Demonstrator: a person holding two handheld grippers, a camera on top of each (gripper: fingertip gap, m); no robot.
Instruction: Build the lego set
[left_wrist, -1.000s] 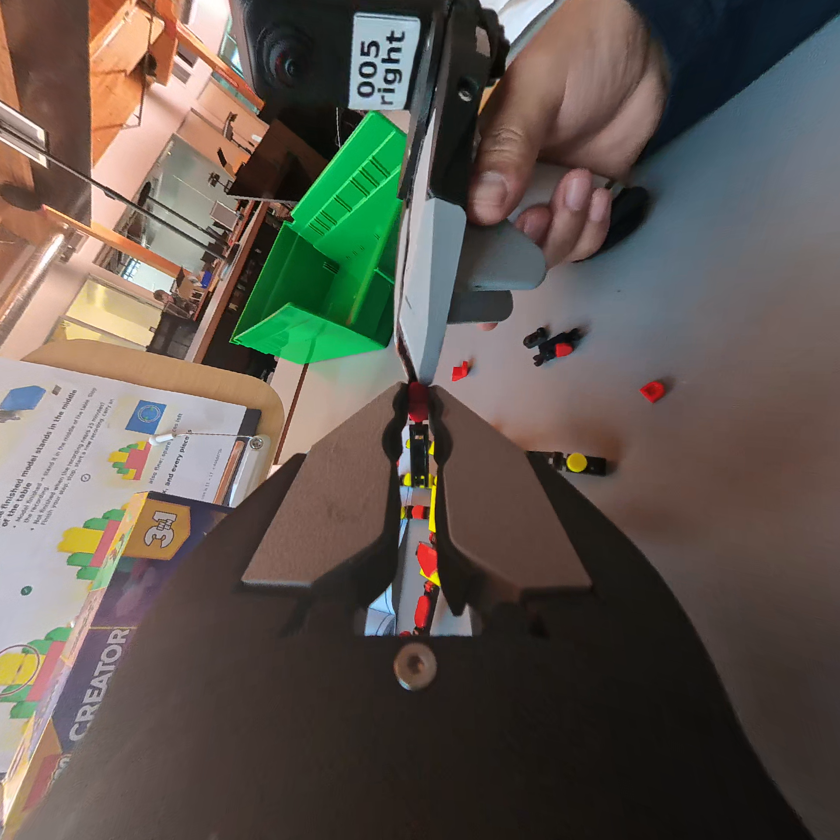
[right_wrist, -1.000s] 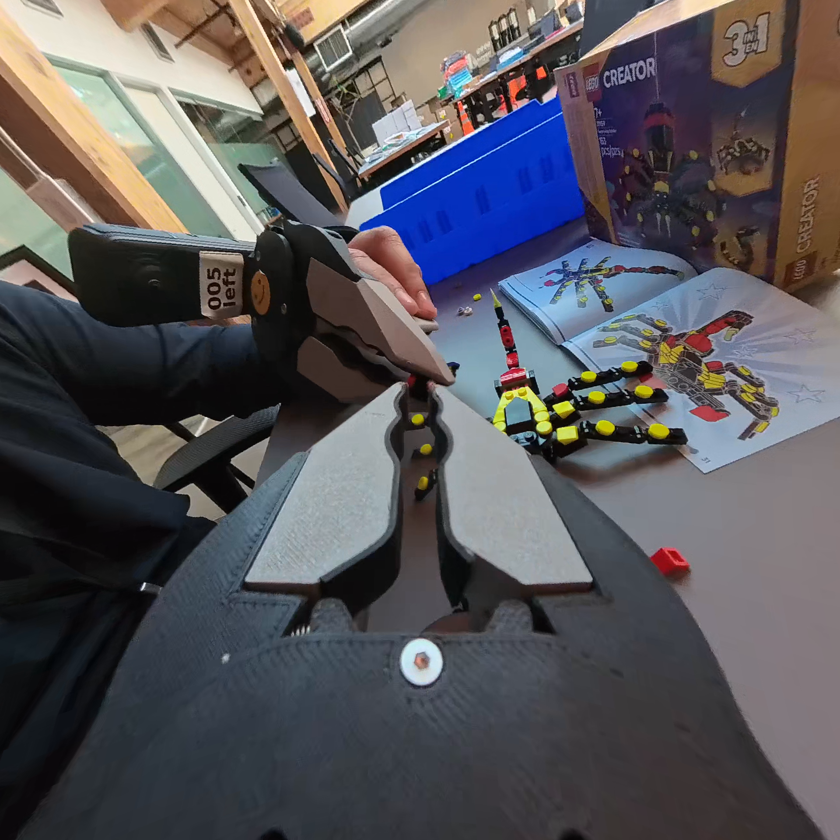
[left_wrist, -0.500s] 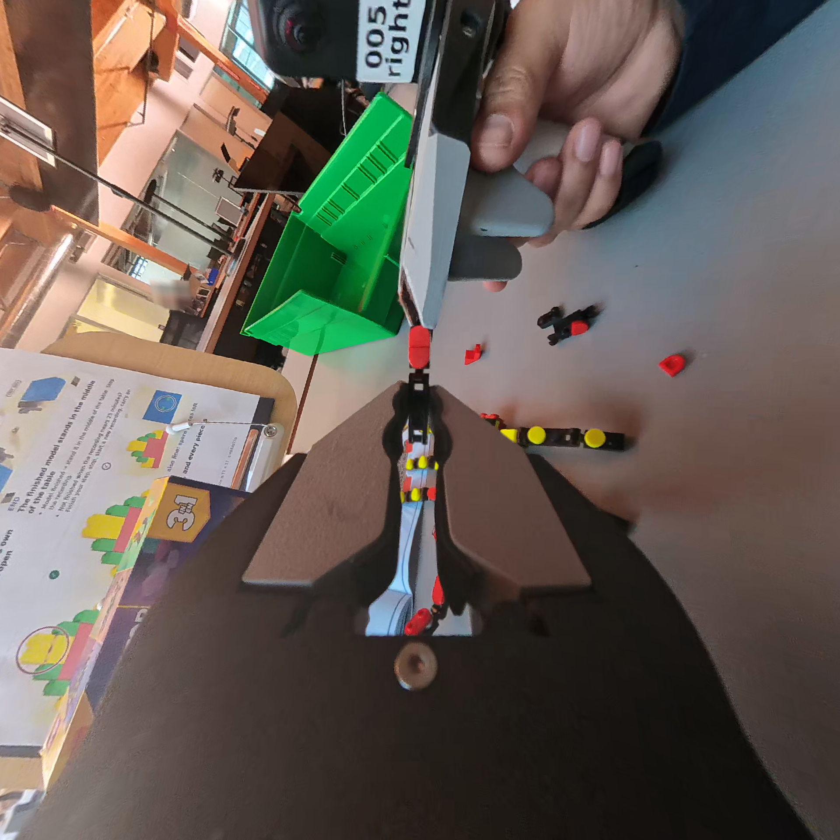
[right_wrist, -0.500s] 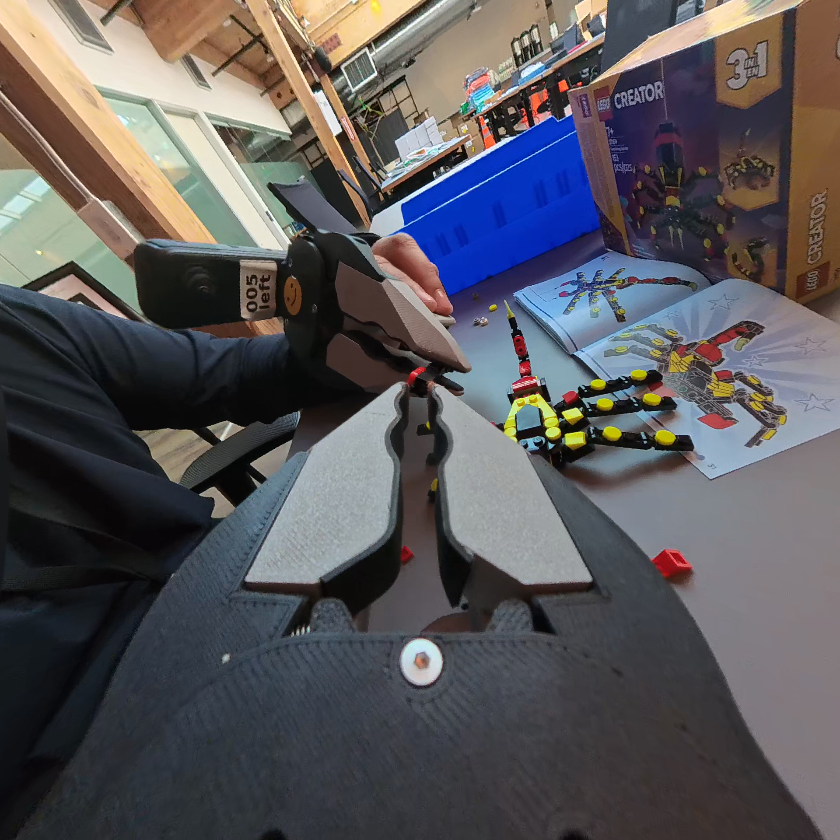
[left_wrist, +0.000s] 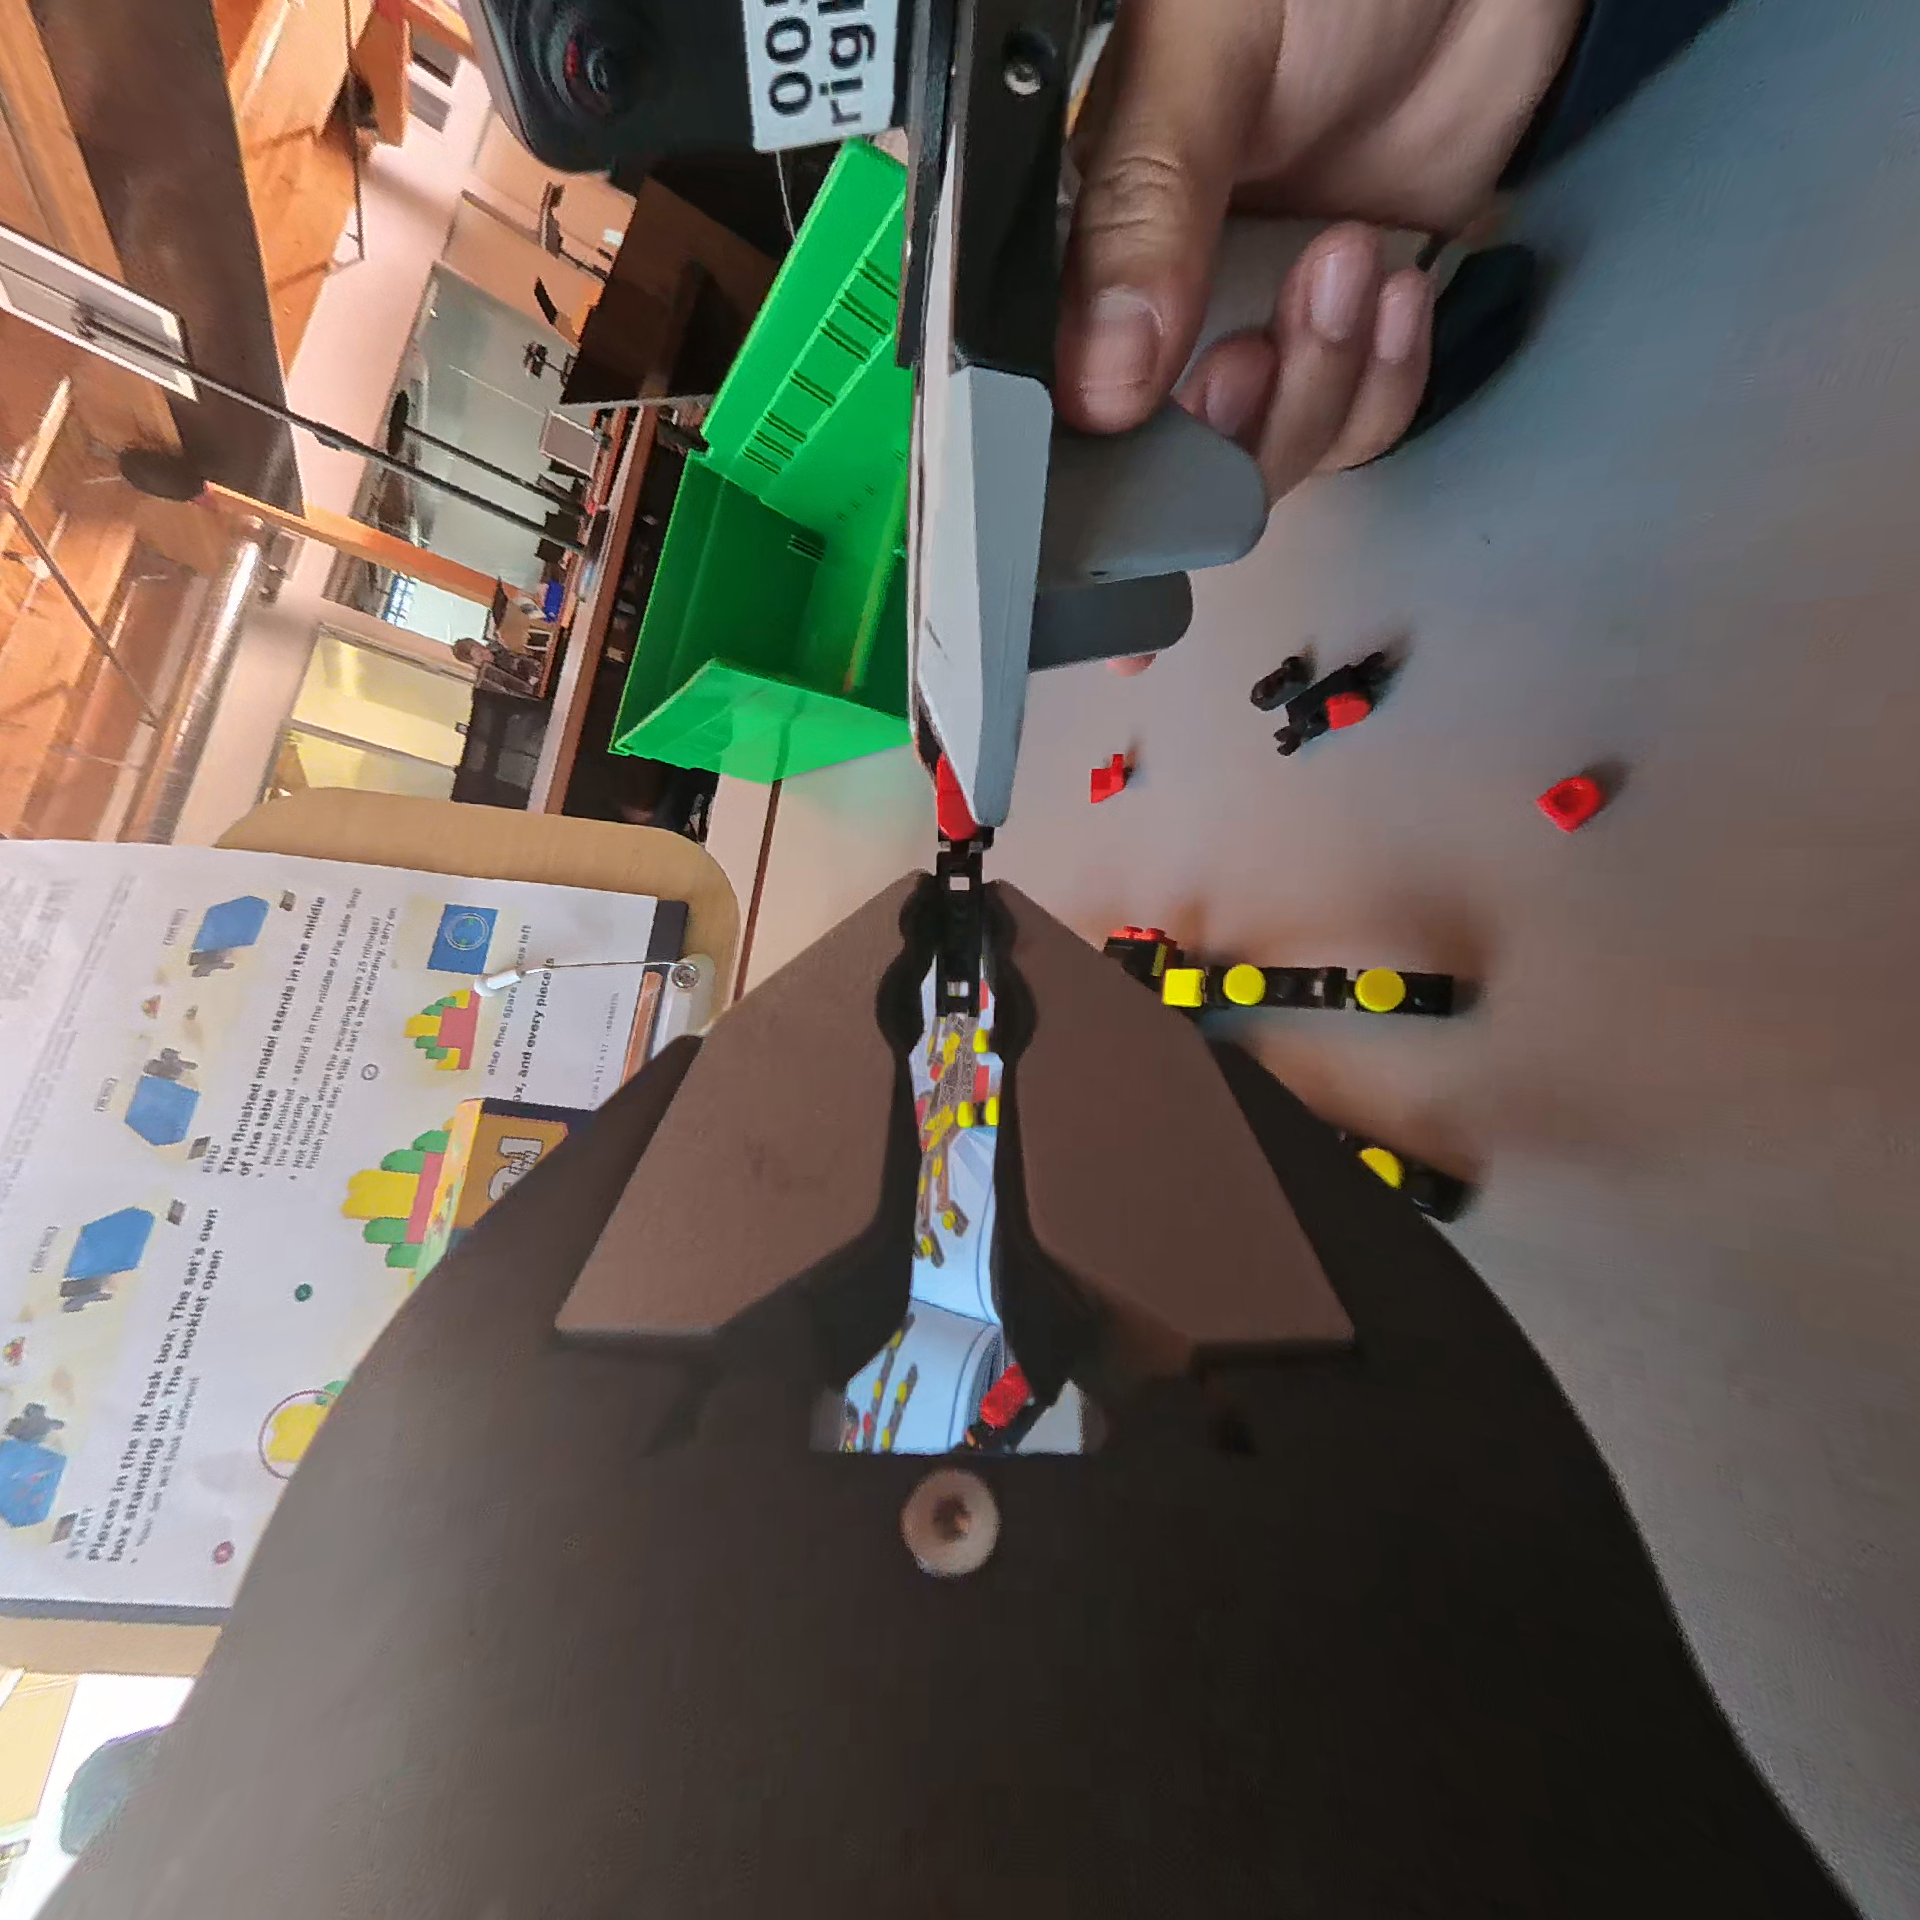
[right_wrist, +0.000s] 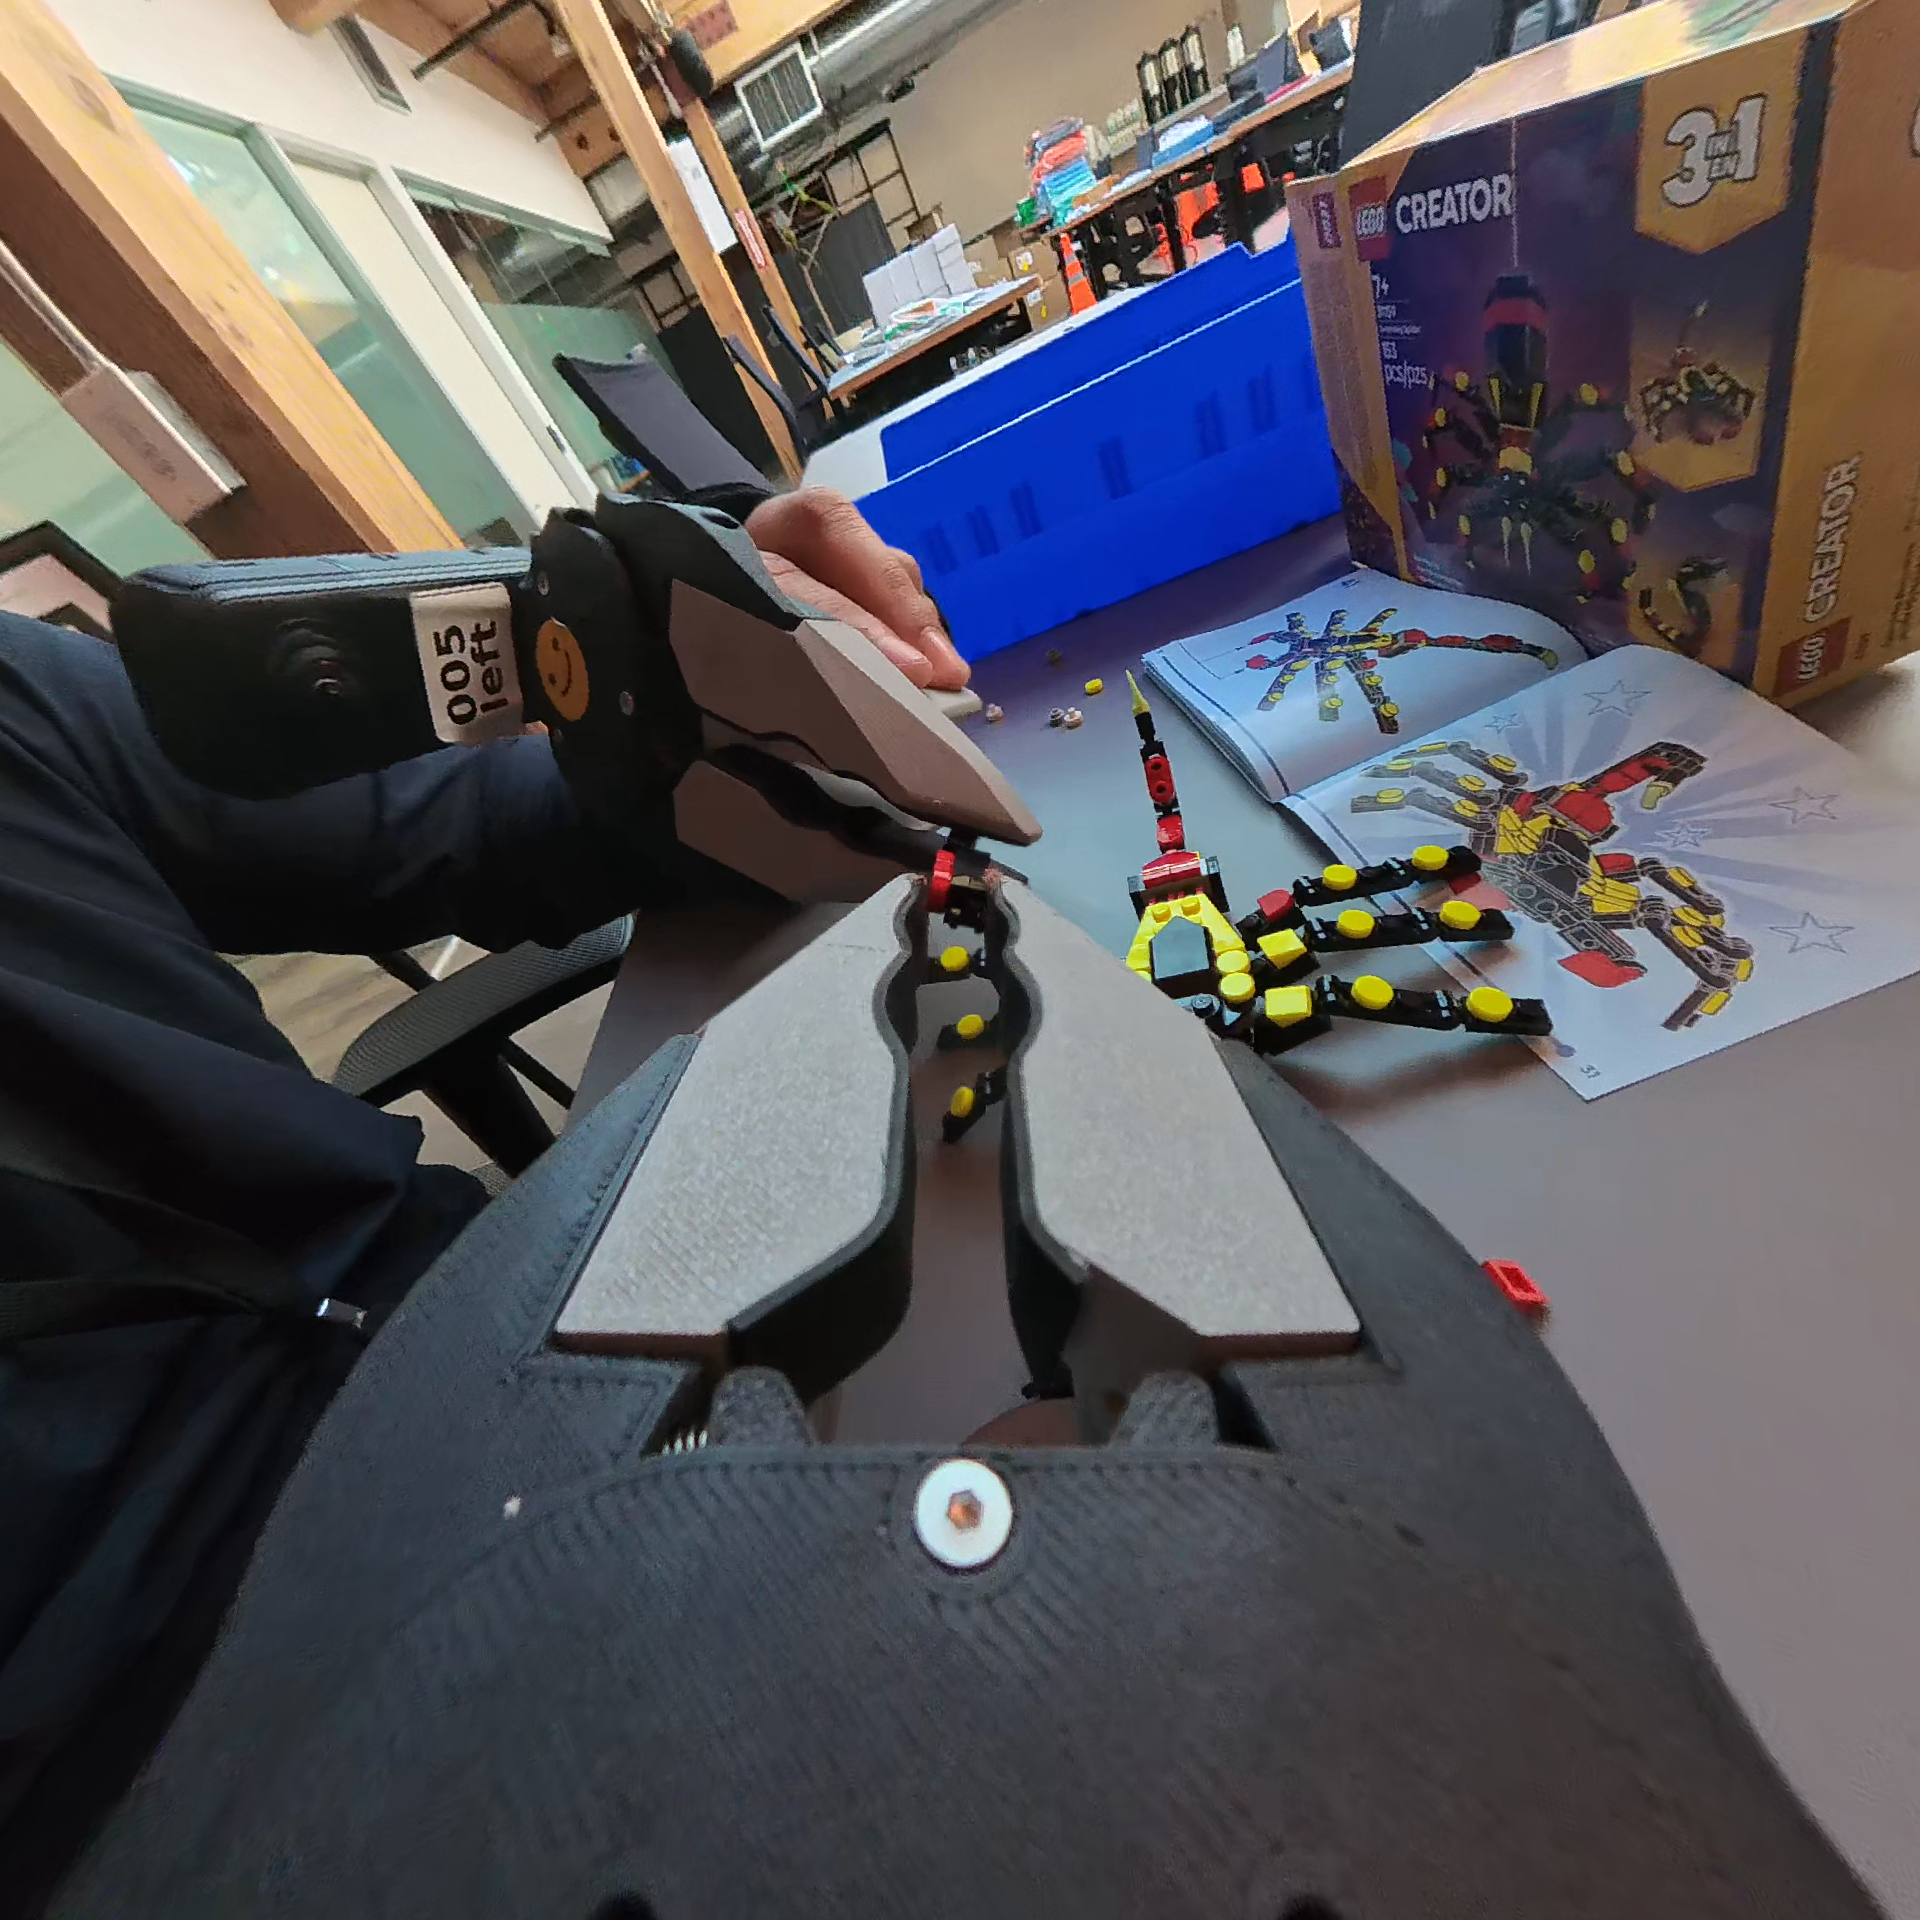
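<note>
Compared with a second ago, the red piece (left_wrist: 951, 798) pinched at the tip of the right gripper (left_wrist: 966, 821) is now drawn just clear of the left gripper (left_wrist: 958, 896), whose closed jaws hold a black leg segment (left_wrist: 957, 951) pointing straight ahead along the fingers. For a clean join, the red piece is best kept in line with that long axis and pressed squarely on, both grips held firm. Beyond the right gripper's tips, slightly to their right, the partly built scorpion (right_wrist: 1195, 935) is seen on the table (right_wrist: 1662, 1247).
</note>
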